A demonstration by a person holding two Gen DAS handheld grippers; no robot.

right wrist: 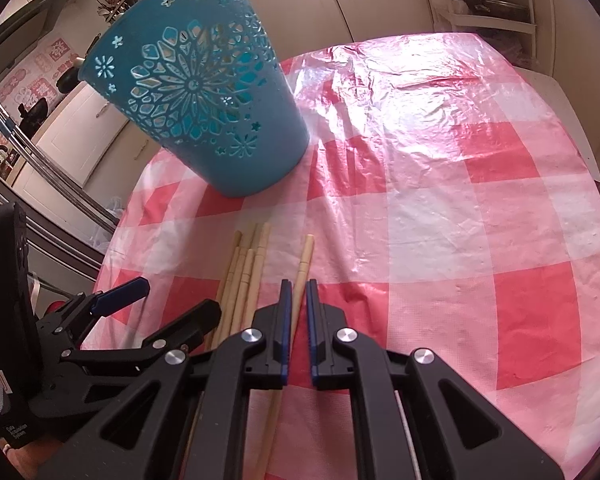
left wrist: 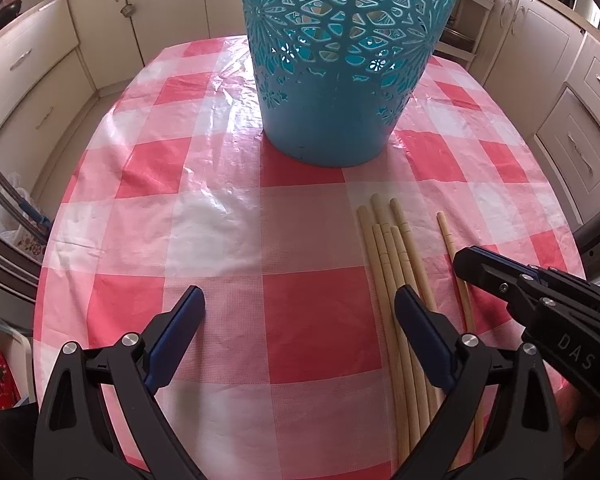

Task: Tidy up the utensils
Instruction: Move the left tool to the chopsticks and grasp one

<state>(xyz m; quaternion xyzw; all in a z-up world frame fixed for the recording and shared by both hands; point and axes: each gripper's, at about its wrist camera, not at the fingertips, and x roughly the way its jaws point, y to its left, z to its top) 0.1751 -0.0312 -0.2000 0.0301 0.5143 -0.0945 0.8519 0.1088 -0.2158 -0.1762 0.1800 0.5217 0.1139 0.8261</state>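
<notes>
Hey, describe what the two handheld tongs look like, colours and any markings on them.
Both are matte black plastic. The left tongs have two triangular cut-out arms, silver round pivot bolts and long blue pads on the inner faces. The right tongs match, with ribbed blue pads. White "DAS" lettering marks the right body in the left view; the left body carries small white print reading "Data Acquisition System".

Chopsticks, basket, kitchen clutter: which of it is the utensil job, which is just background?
In the job:
- bundle of wooden chopsticks lying on the checked tablecloth
- single chopstick apart from the bundle, between the right gripper's shut pads
- teal cut-out basket, upright behind them
- left gripper, open, holding nothing

Lying about:
- cabinets
- frying pan on the counter
</notes>
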